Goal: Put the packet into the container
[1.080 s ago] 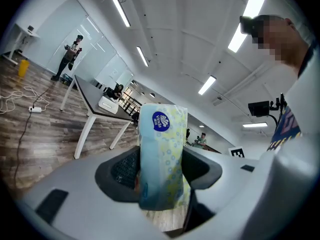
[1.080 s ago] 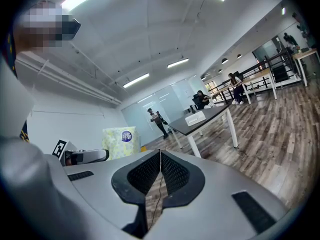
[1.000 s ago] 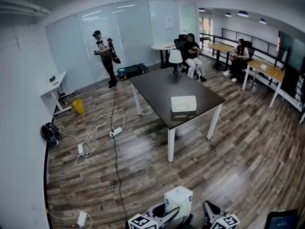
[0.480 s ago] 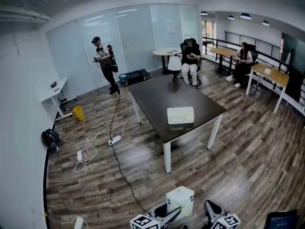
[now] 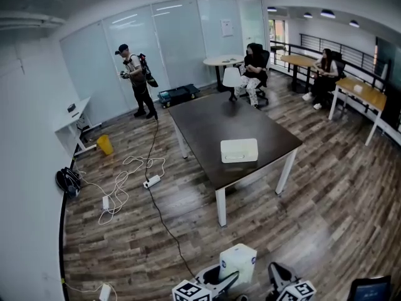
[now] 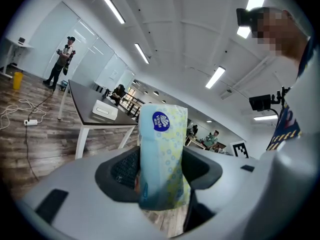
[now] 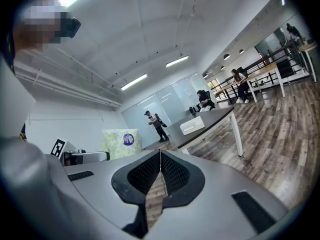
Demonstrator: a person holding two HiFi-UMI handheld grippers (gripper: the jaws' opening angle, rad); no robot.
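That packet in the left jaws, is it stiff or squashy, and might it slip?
Probably squashy: the packet looks like puffy film-wrapped tissues. Likely light for its bulk. The smooth film could slip, though the jaws clamp both sides.

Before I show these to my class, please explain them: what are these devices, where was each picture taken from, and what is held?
No robot here: a person holds a two-jaw gripper in each hand. One picture comes from a head camera looking down; the other two come from cameras riding on each gripper. The left gripper clamps a packet upright. The right gripper is shut and empty. Ahead stands a dark table bearing a white container, the packet's destination.
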